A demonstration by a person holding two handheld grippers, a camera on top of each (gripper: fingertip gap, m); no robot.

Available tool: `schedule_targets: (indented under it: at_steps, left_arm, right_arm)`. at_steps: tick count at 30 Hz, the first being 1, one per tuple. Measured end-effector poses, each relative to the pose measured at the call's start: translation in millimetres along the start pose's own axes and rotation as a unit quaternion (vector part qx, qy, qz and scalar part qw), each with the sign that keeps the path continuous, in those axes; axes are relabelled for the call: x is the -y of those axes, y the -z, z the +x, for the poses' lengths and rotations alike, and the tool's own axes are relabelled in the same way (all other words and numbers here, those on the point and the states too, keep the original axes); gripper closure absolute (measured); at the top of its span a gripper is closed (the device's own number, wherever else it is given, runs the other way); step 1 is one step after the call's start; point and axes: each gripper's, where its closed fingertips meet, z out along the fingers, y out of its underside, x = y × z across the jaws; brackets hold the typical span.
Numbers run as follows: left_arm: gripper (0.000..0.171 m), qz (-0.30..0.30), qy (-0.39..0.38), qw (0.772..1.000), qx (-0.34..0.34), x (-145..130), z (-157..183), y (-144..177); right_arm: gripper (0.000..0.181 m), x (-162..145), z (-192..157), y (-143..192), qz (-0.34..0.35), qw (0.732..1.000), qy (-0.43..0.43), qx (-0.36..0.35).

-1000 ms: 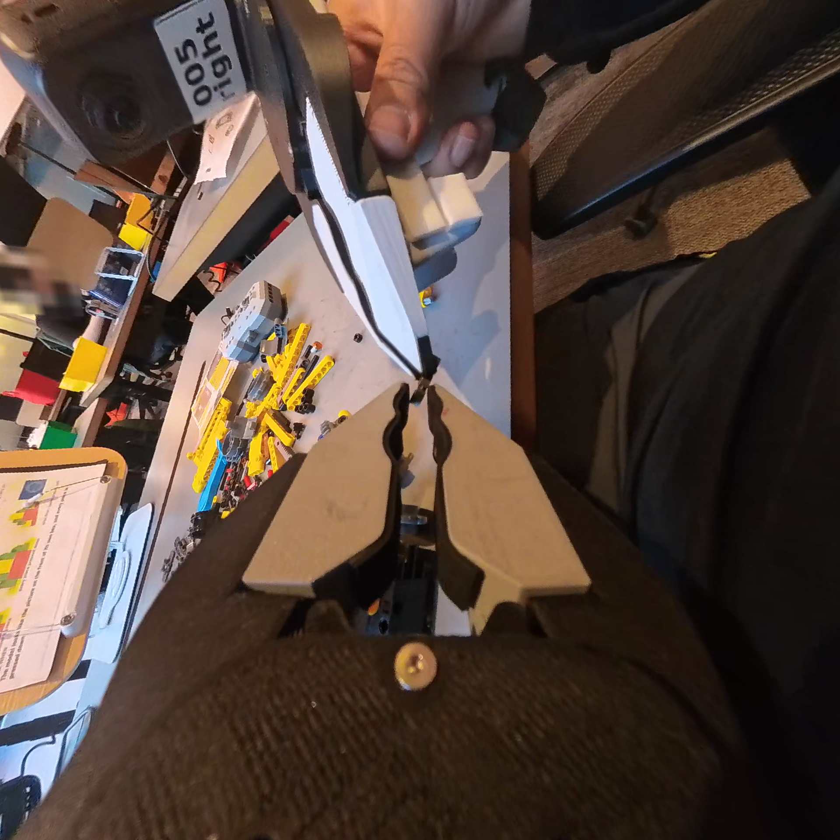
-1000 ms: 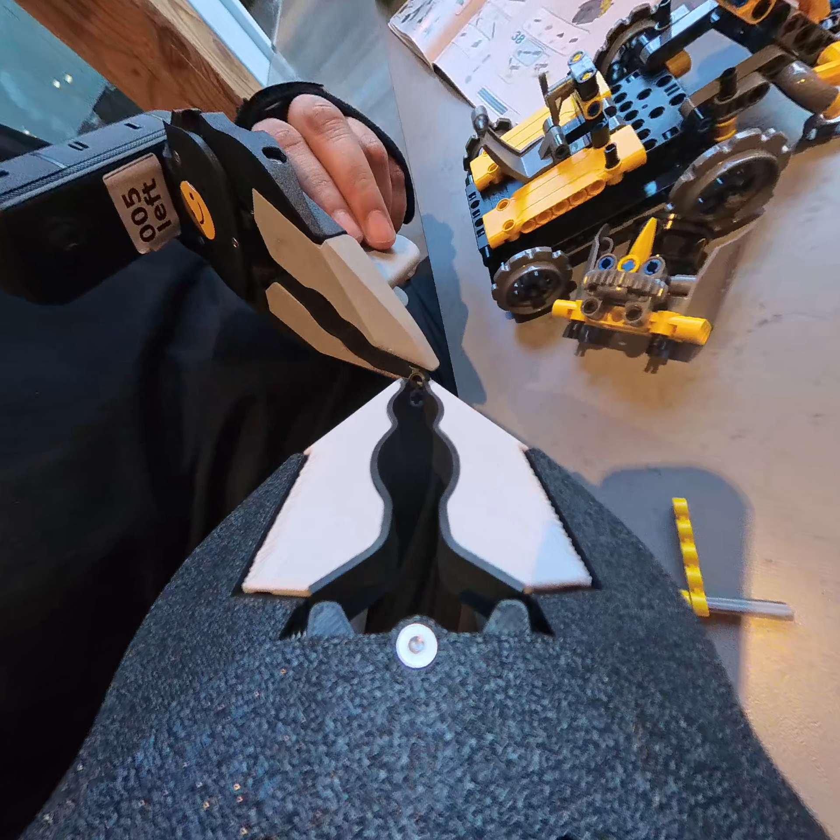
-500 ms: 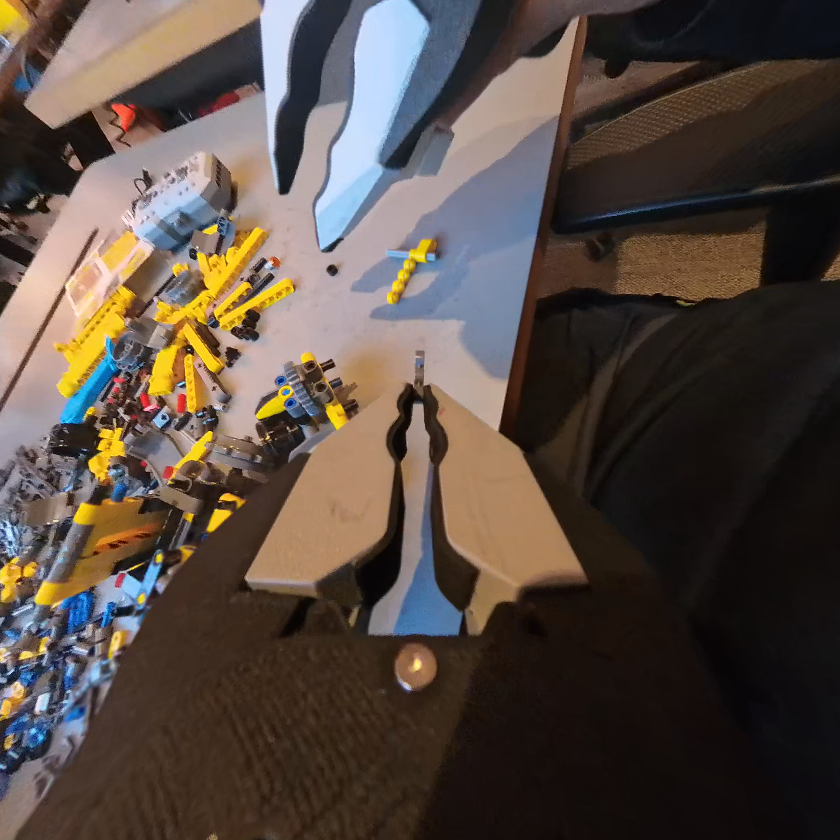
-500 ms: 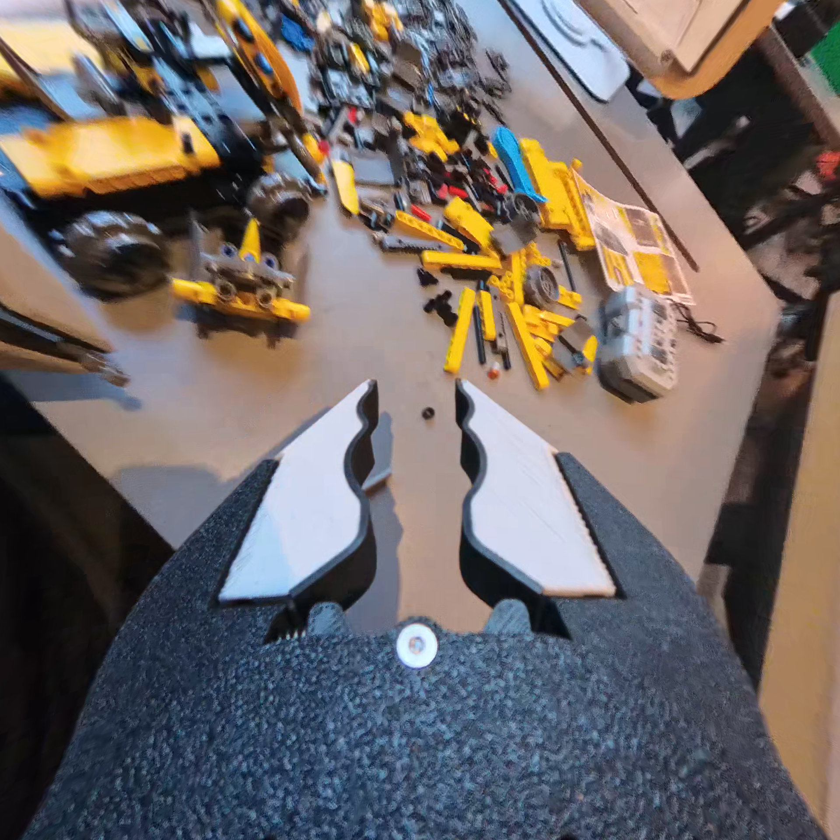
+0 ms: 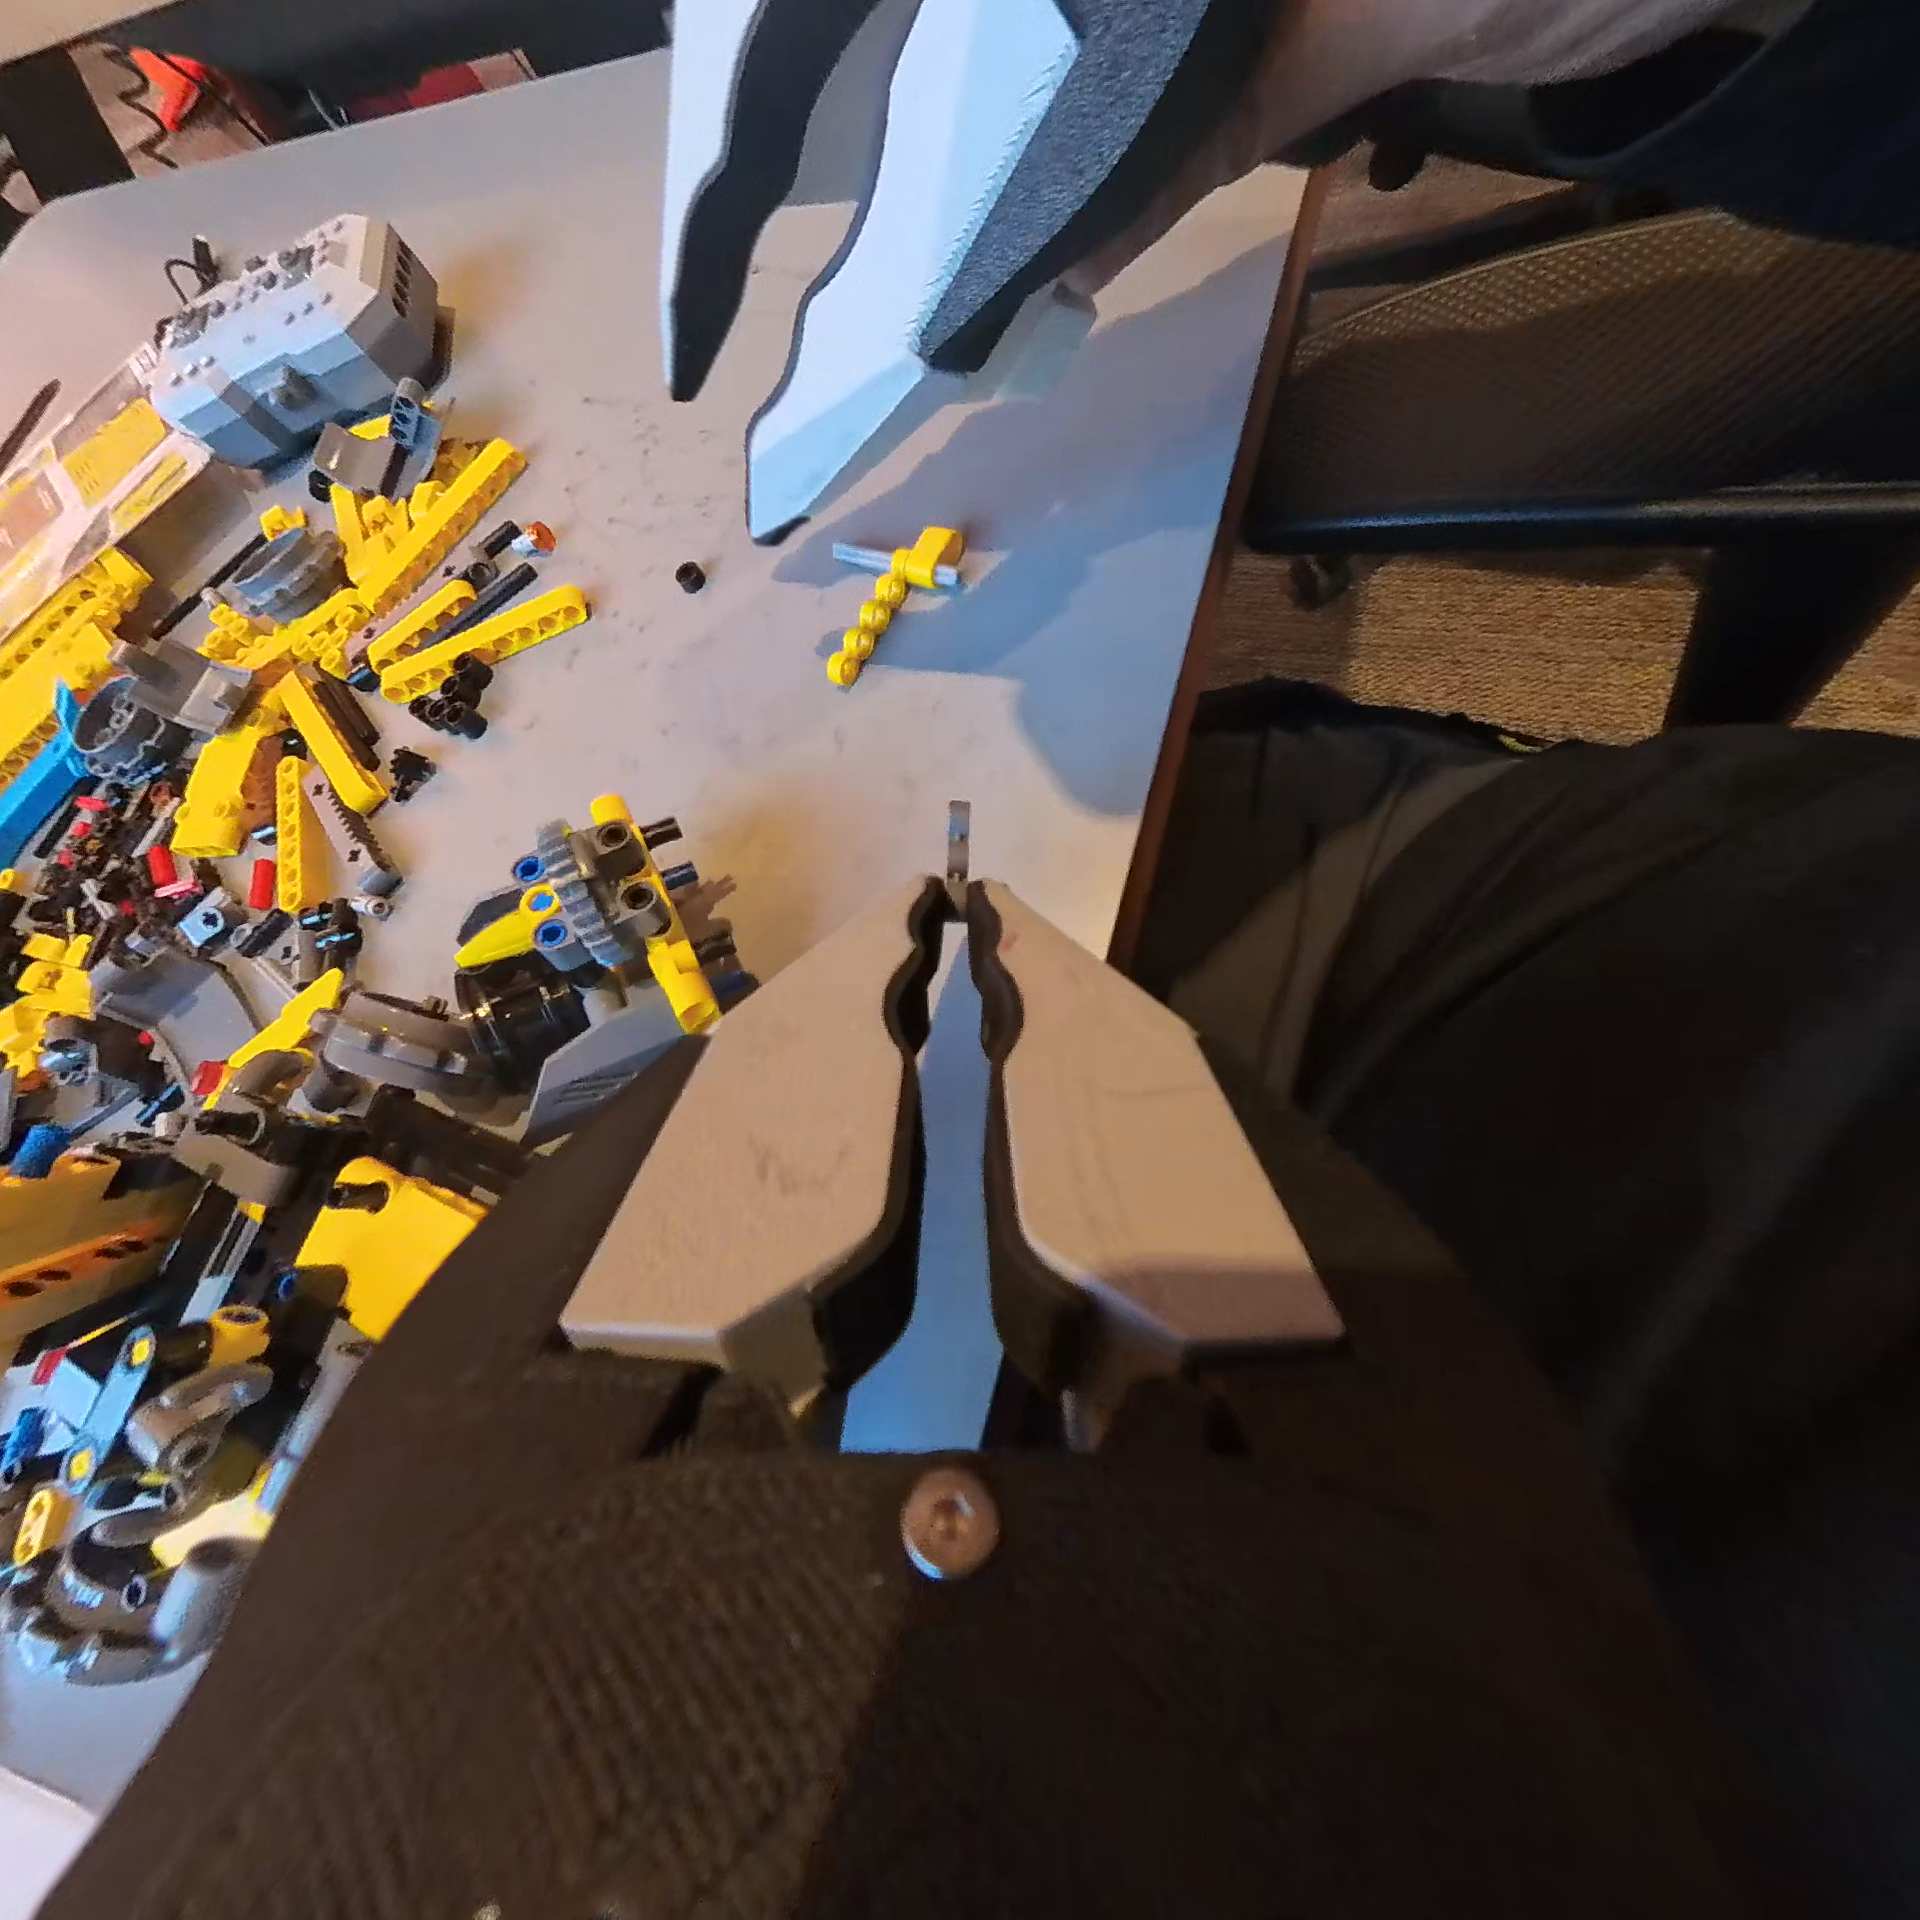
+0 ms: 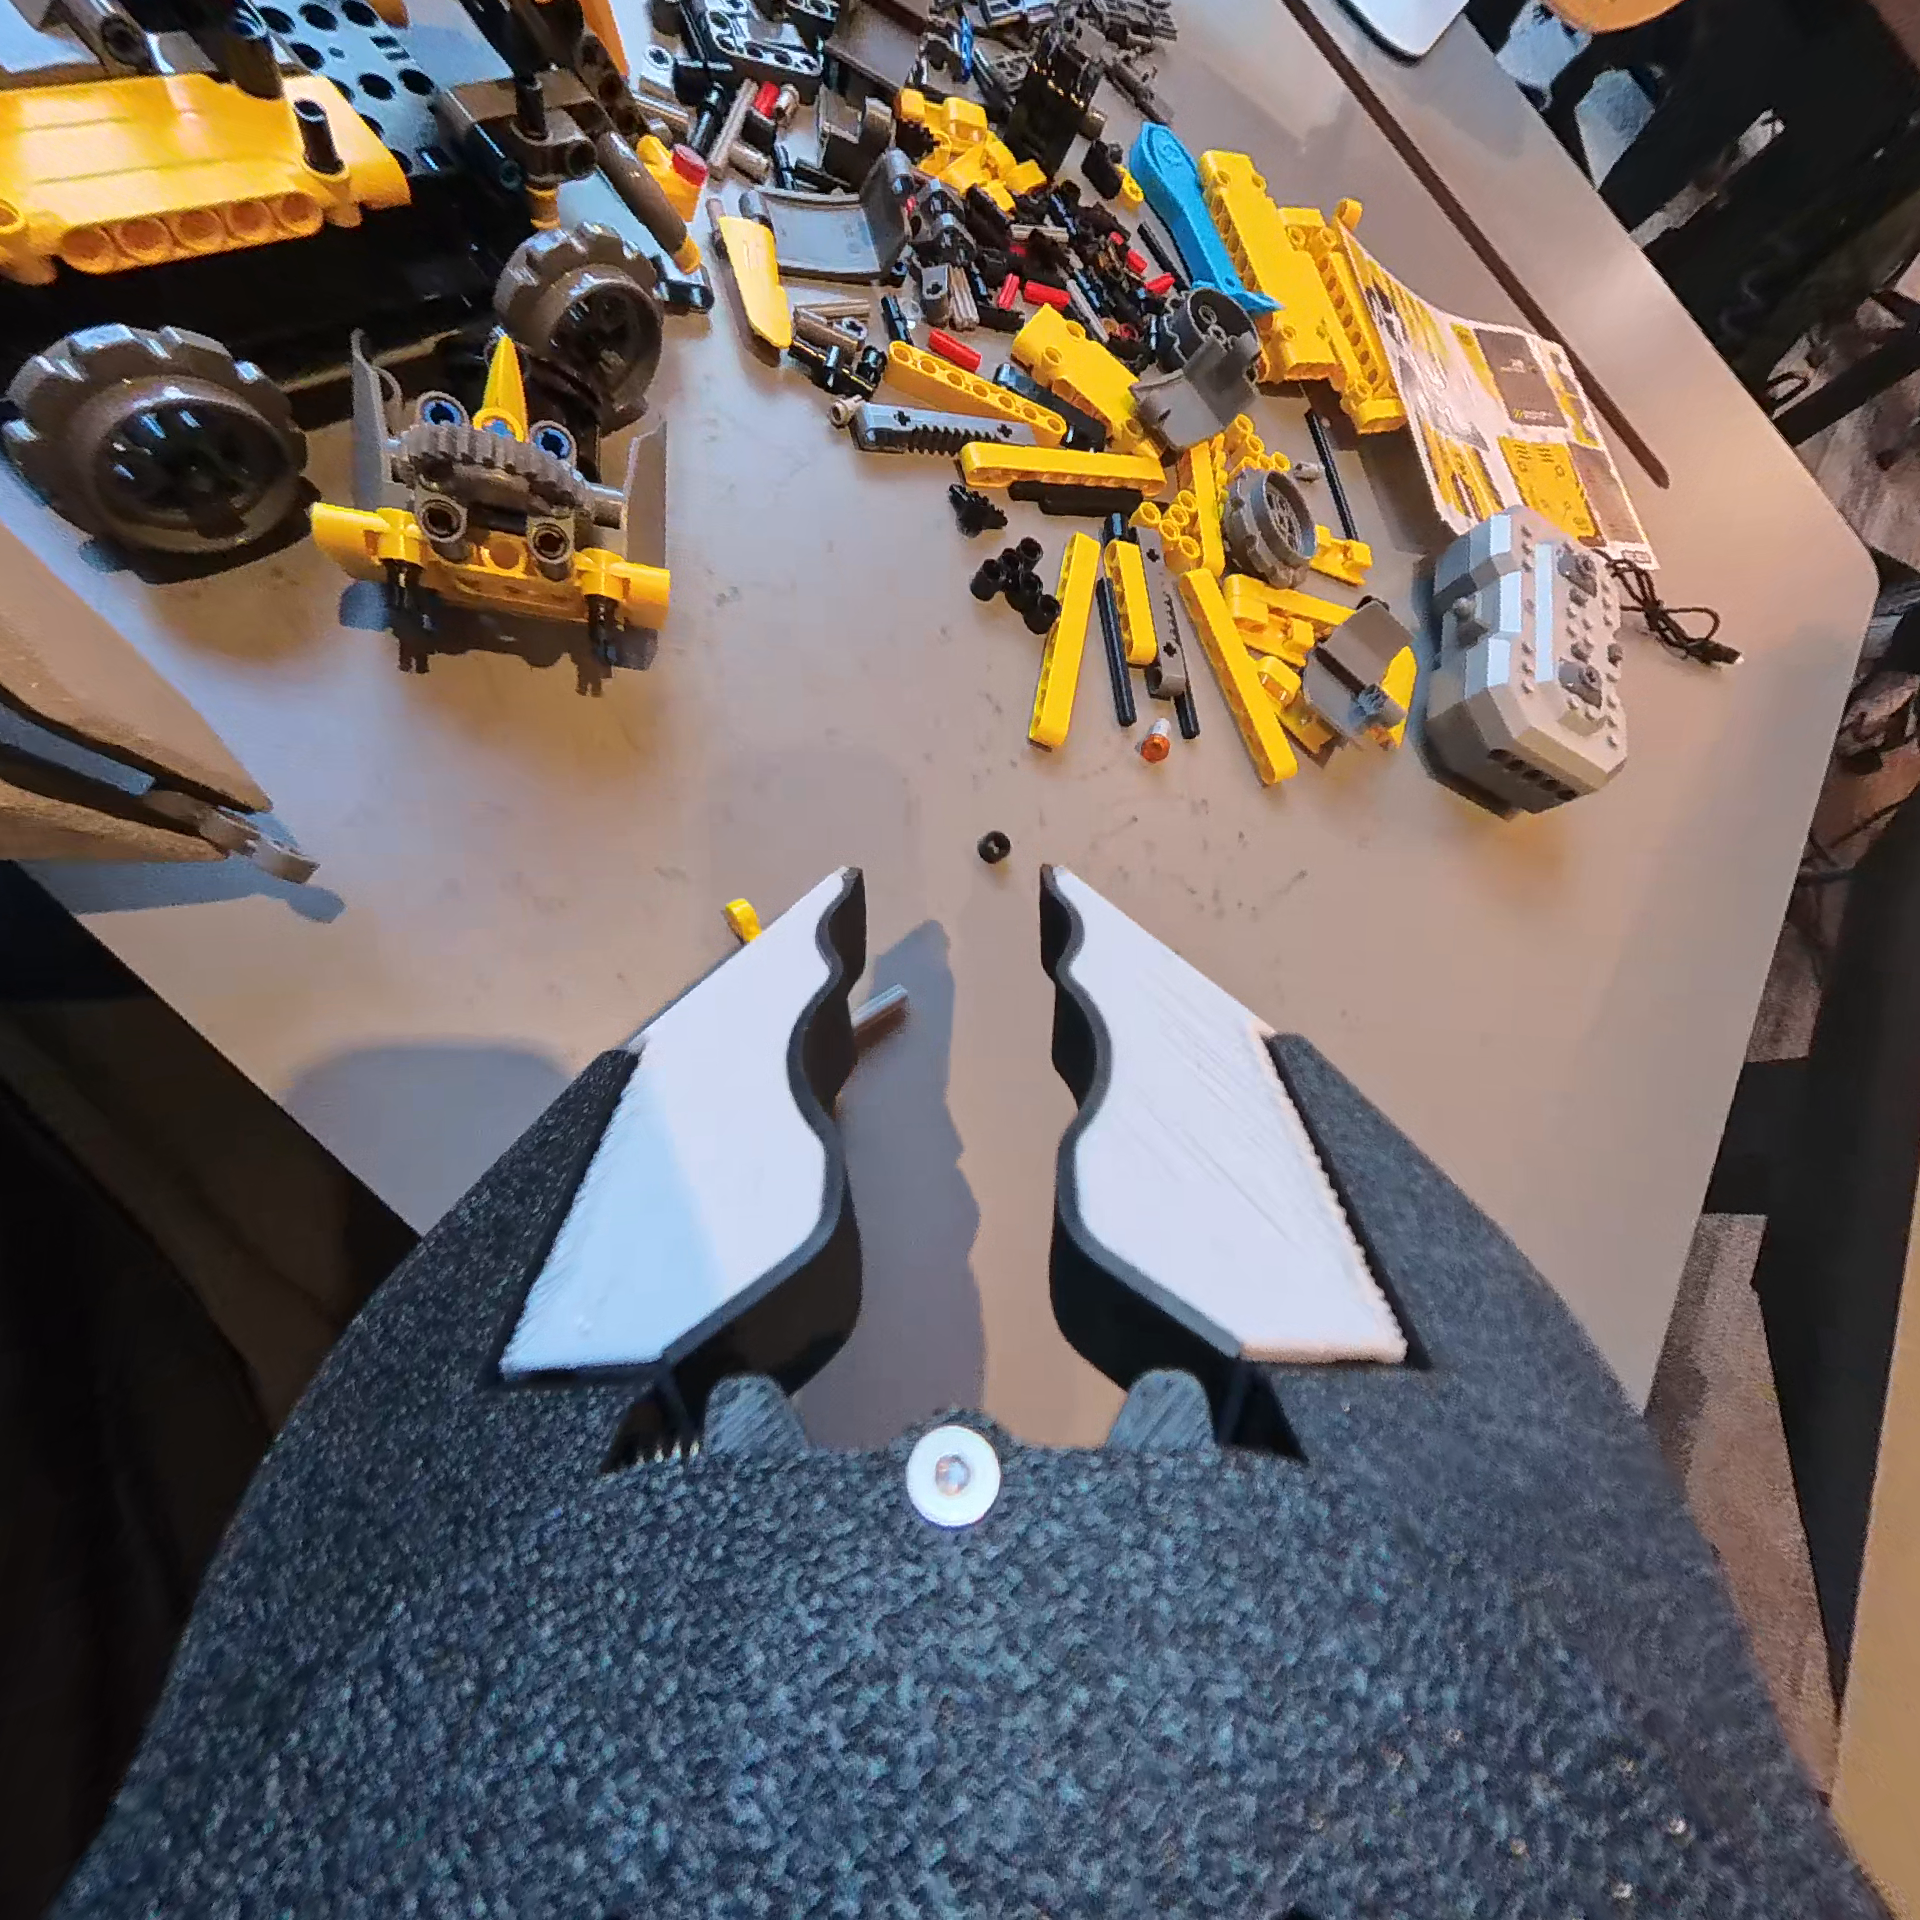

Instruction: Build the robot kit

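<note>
While your left gripper (image 5: 956,902) pinches a small grey pin (image 5: 956,834) pointing straight out past its tips above the table's (image 5: 665,727) near edge, your right gripper (image 6: 951,883) hangs spread wide, empty, just short of a black bush (image 6: 994,846).

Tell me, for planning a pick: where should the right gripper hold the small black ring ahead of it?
Probably across its round outer wall, from above: the small black ring lies low and alone on the table, clear of other parts.
</note>
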Motion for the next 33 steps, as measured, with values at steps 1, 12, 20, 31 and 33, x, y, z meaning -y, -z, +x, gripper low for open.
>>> schedule_targets:
  at_steps: [1,12,20,31,33]
  left_arm:
    - [0.171,0.000,0.002,1.000,-0.003,0.0,0.9,-0.9]
    - [0.171,0.007,0.019,1.000,-0.019,1.2,3.1,-3.7]
    - [0.171,0.016,0.029,0.999,-0.033,13.5,4.1,-9.2]
    - [0.171,0.000,0.041,0.998,-0.042,16.5,6.3,-22.7]
    - [0.171,-0.001,0.040,0.998,-0.042,17.5,6.1,-23.2]
  right_arm:
    - [0.150,-0.4,1.2,-0.7,0.001,1.000,-0.002,-0.003]
    - [0.109,10.8,9.3,18.4,0.041,0.997,-0.043,0.054]
    - [0.142,-5.1,112.3,88.8,0.066,0.995,-0.074,0.015]
    - [0.133,-66.5,136.3,99.1,0.003,0.955,-0.241,0.172]
    - [0.133,-54.7,142.6,106.0,0.038,0.959,-0.231,0.157]
